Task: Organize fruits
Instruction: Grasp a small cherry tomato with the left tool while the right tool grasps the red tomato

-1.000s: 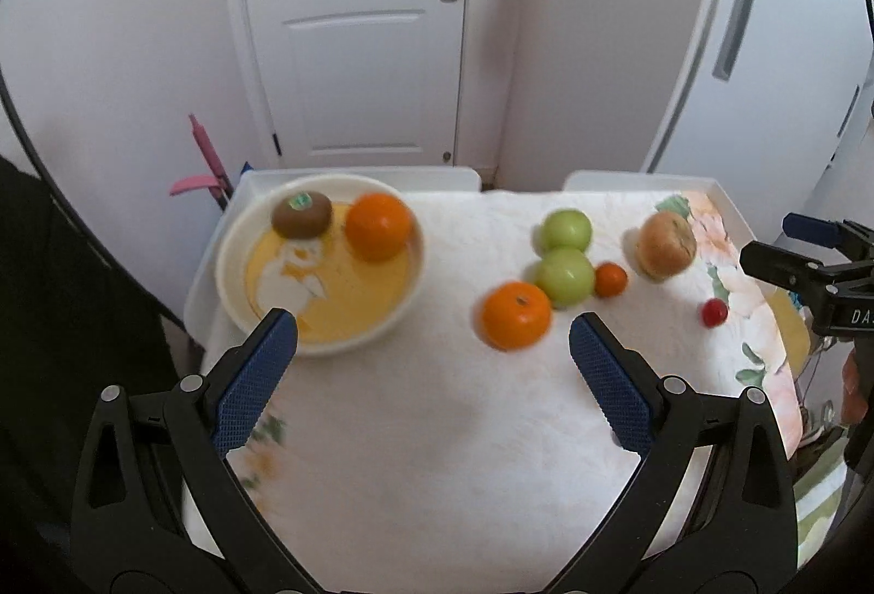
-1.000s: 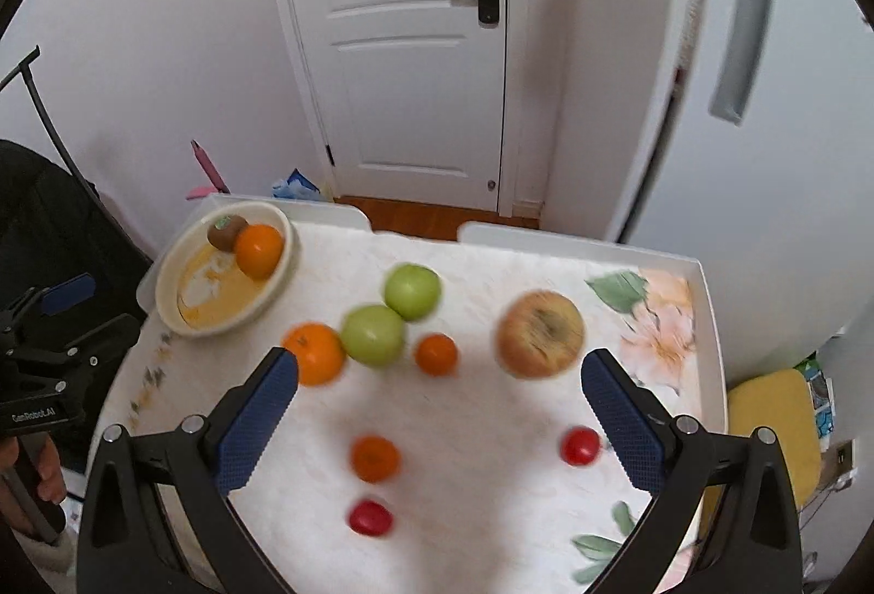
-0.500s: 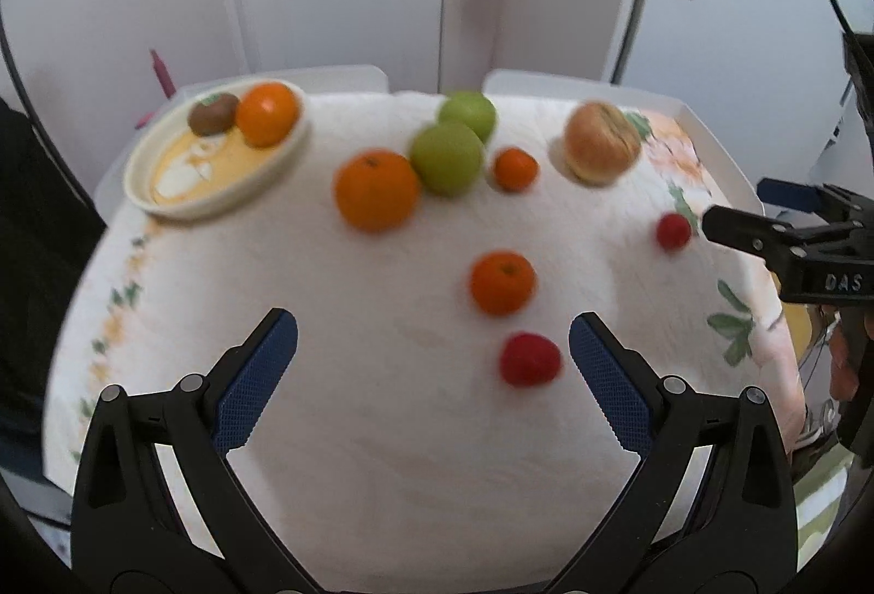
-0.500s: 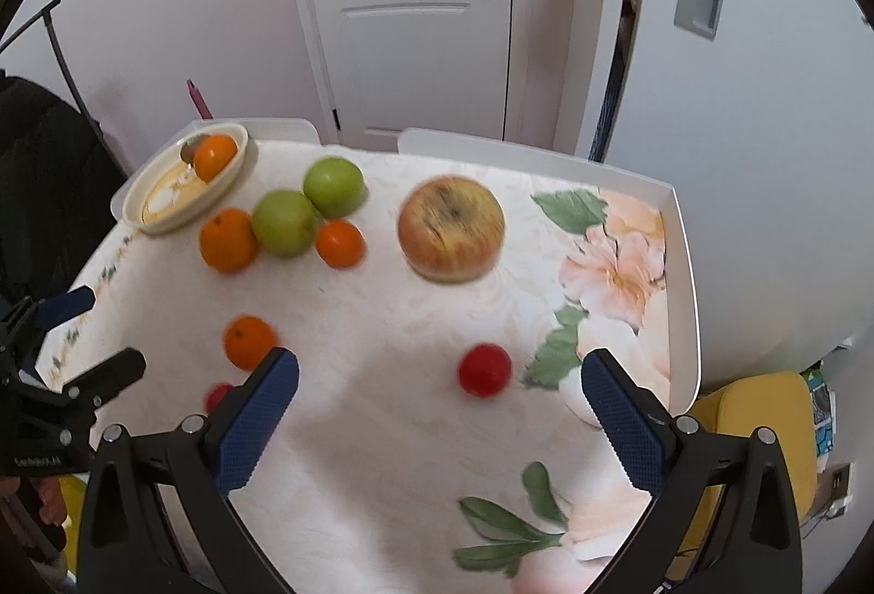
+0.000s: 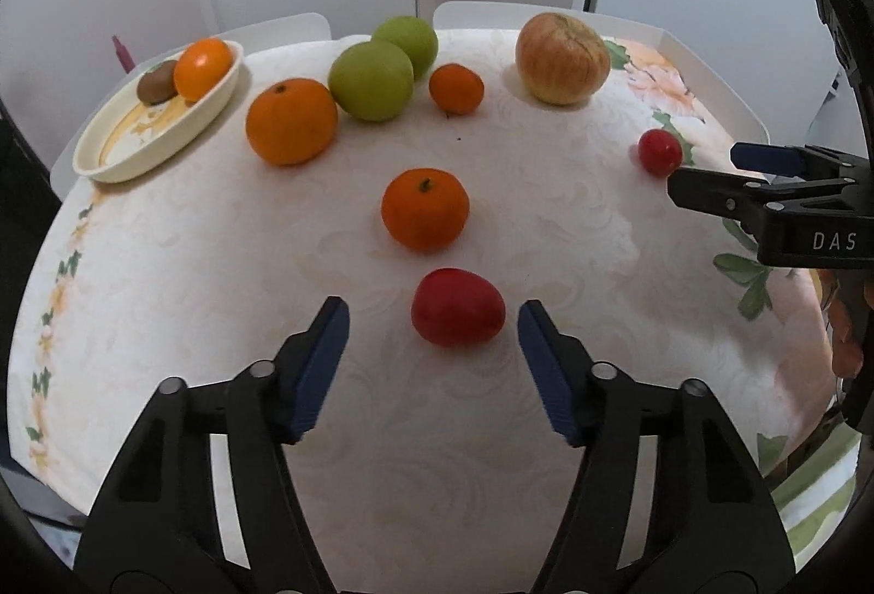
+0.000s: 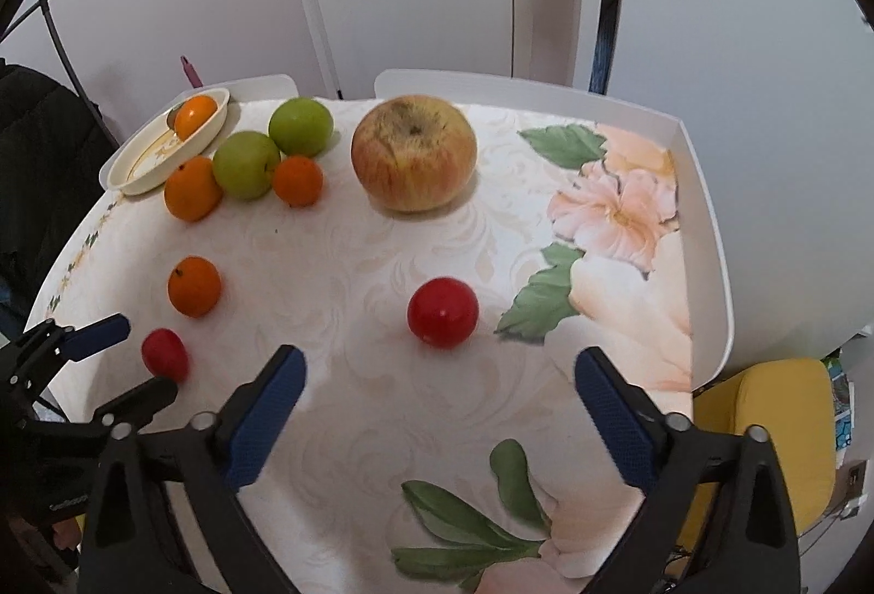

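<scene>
Two grippers have dropped toward your worktop (image 5: 546, 223): left gripper (image 5: 431, 329) closing around the red tomato (image 5: 458, 314), untouched; right gripper (image 6: 440, 384) released.

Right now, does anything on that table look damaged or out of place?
Nothing is spilled or toppled. The big apple looks oddest: brownish blotches around its stem and a creased skin. Most fruit lies loose on the tablecloth, outside the dish.

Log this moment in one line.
left gripper: jaws closing around oval red fruit, no contact | right gripper: jaws closing, round red fruit ahead
</scene>
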`<state>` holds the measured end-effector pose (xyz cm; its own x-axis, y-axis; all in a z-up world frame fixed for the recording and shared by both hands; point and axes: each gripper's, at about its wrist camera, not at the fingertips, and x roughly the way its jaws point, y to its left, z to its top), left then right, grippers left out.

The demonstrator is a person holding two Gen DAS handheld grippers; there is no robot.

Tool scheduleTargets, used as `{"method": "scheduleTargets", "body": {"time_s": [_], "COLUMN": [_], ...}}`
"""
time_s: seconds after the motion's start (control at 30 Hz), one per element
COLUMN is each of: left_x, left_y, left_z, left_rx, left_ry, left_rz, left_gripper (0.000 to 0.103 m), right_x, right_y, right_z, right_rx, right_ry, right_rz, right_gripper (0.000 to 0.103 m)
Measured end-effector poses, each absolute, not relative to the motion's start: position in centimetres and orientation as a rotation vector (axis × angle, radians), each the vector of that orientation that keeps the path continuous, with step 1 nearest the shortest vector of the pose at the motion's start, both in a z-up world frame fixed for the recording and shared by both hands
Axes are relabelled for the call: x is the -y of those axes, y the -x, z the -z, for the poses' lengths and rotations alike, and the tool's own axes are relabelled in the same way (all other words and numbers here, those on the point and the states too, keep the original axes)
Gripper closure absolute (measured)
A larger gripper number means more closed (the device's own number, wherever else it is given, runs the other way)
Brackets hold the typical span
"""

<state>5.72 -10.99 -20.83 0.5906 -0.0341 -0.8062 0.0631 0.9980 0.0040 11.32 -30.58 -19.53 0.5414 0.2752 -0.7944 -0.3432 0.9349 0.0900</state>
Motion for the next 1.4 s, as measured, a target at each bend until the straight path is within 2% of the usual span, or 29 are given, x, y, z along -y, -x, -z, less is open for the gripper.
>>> {"method": "scheduleTargets", "body": {"time_s": [0.07, 0.17, 0.27, 0.3, 0.33, 0.37, 0.83, 1.03, 1.1, 1.4], "left_x": [11.0, 11.2, 11.4, 11.4, 11.4, 11.5, 11.5, 10.8, 10.5, 8.9], "left_y": [-5.7, -5.9, -6.0, -6.1, -6.1, -6.2, -6.3, -6.3, -6.4, -6.4], "left_z": [21.0, 21.4, 21.7, 21.6, 21.6, 21.6, 21.5, 21.5, 21.5, 19.4], "left_rx": [-0.937, -0.944, -0.946, -0.948, -0.950, -0.952, -0.965, -0.969, -0.971, -0.946], "left_ry": [-0.033, -0.040, -0.045, -0.043, -0.040, -0.039, -0.057, -0.057, -0.055, -0.038], "left_rz": [0.061, 0.071, 0.078, 0.082, 0.089, 0.096, 0.094, 0.078, 0.072, 0.041], "left_gripper": [0.038, 0.045, 0.046, 0.051, 0.061, 0.062, 0.062, 0.062, 0.062, 0.062], "right_x": [30.5, 30.5, 30.5, 30.5, 30.5, 30.4, 29.7, 29.5, 29.4, 29.4], "right_y": [-11.4, -11.5, -11.8, -11.9, -12.0, -12.1, -13.4, -13.7, -13.7, -13.5], "right_z": [19.9, 20.4, 20.8, 20.9, 21.1, 21.1, 21.5, 21.5, 21.4, 19.5], "right_rx": [-0.936, -0.943, -0.953, -0.957, -0.960, -0.963, -0.952, -0.944, -0.940, -0.918], "right_ry": [0.081, 0.086, 0.083, 0.081, 0.077, 0.075, 0.071, 0.071, 0.074, 0.047], "right_rz": [-0.373, -0.378, -0.381, -0.382, -0.384, -0.386, -0.385, -0.382, -0.377, -0.380], "right_gripper": [0.009, 0.012, 0.017, 0.018, 0.020, 0.024, 0.046, 0.060, 0.073, 0.074]}}
